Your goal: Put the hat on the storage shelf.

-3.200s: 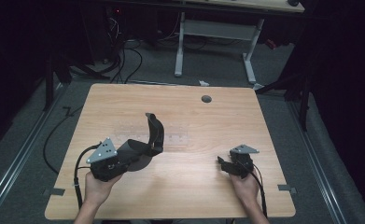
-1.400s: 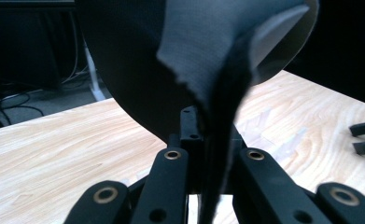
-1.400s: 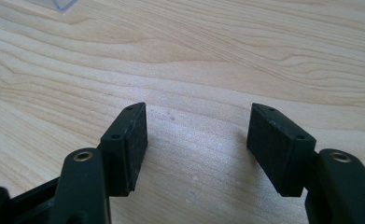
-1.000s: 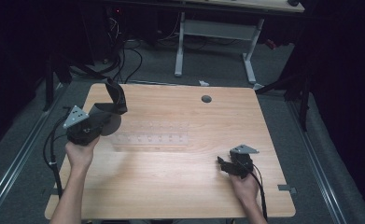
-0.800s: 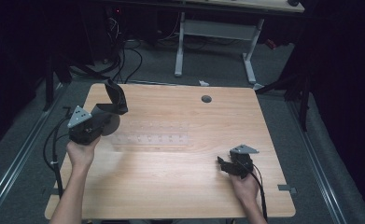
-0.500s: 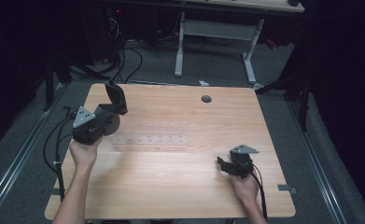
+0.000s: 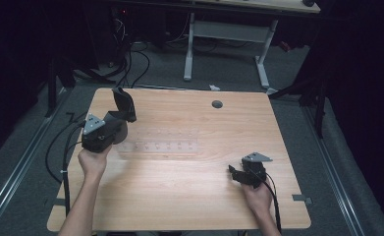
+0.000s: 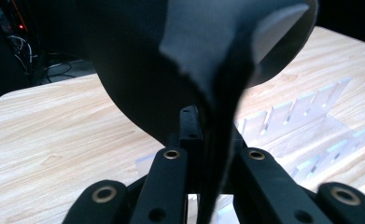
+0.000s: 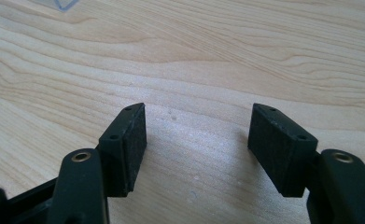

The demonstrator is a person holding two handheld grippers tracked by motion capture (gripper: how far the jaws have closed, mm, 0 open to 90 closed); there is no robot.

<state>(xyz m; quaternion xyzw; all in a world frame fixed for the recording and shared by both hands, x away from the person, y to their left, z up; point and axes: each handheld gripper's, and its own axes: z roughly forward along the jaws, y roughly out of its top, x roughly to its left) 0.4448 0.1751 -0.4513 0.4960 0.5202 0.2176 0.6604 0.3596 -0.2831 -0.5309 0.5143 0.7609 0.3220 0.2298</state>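
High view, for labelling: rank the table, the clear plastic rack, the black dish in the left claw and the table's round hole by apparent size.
1. Table.
2. Clear plastic rack.
3. Black dish, held above the table, so nearness may inflate it.
4. Round hole.

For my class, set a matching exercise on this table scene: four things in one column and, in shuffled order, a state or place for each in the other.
Things:
1. left gripper
2. right gripper
3. clear slotted rack
4. round hole

States or places:
A. lying flat mid-table
B. fingers apart, nothing between them
C. near the table's far edge
D. shut on a black floppy piece

Pairs: 1-D, 2-B, 3-A, 4-C
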